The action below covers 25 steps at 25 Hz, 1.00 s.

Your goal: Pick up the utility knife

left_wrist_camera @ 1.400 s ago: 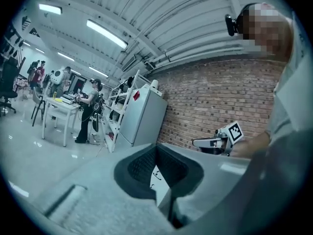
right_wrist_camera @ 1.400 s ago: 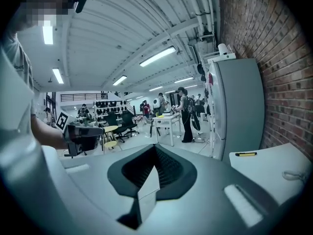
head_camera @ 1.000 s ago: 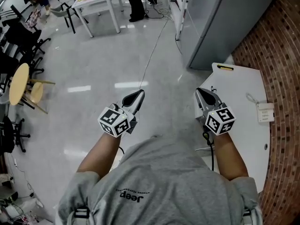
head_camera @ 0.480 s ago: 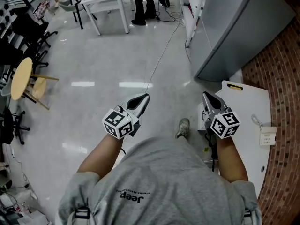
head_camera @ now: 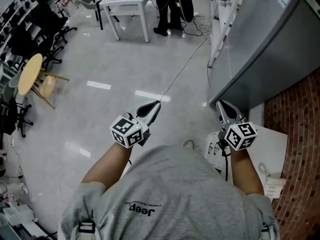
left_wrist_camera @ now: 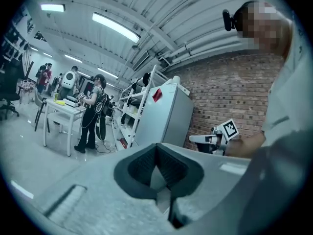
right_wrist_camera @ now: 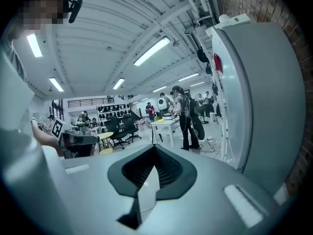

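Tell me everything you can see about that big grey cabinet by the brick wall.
The cabinet is a tall, plain light-grey box, smooth like painted metal, standing upright on the floor by the brick wall. A small red tag sits high on its side, a white item lies on top, and a white rack stands close beside it.

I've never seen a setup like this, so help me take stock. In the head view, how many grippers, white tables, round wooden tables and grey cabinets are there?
2 grippers: left gripper, right gripper
2 white tables: far white table, near white table
1 round wooden table
1 grey cabinet
Total: 6
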Each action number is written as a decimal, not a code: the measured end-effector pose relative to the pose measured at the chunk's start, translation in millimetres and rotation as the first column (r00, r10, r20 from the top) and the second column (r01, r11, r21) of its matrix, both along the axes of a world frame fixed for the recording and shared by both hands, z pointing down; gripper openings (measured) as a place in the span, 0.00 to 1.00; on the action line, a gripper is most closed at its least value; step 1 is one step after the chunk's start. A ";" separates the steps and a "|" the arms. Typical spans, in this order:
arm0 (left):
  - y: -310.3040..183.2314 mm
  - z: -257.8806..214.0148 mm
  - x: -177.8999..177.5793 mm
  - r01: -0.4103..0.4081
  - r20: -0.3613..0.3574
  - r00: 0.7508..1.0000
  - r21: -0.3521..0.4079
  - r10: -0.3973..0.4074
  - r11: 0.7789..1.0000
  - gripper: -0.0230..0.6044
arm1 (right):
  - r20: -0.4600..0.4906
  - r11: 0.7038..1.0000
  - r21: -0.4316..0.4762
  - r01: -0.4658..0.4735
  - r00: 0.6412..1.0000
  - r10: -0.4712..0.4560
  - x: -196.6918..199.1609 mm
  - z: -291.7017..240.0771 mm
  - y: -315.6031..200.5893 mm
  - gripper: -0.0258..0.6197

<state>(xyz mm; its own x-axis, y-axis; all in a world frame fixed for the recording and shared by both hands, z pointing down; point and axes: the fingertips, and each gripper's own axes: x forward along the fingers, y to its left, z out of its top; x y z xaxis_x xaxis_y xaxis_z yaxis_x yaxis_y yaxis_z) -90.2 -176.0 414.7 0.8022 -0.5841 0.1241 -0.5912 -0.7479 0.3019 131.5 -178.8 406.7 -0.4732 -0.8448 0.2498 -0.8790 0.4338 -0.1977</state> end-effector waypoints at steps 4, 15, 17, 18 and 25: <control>-37.0 -11.0 48.7 0.022 0.001 1.000 0.003 -0.022 1.000 0.03 | 0.008 1.000 -0.015 0.025 1.000 -0.025 39.3 -1.8 -42.2 0.05; -113.4 -11.2 83.0 0.014 0.019 1.000 0.001 -0.014 1.000 0.03 | 0.017 0.999 -0.038 -0.019 1.000 0.020 74.6 11.0 -109.7 0.05; -128.5 -11.3 74.1 0.004 0.019 1.000 0.005 -0.004 1.000 0.04 | 0.002 0.999 -0.031 -0.042 0.999 0.042 68.3 9.5 -118.5 0.05; -135.7 -11.5 70.5 -0.005 0.019 1.000 0.007 0.005 1.000 0.04 | -0.006 0.998 -0.027 -0.055 0.998 0.055 65.5 8.4 -122.9 0.05; -164.8 -18.8 62.1 -0.077 0.001 0.997 0.024 0.077 0.997 0.03 | -0.019 0.993 -0.013 -0.113 0.993 0.113 48.2 -0.4 -137.8 0.05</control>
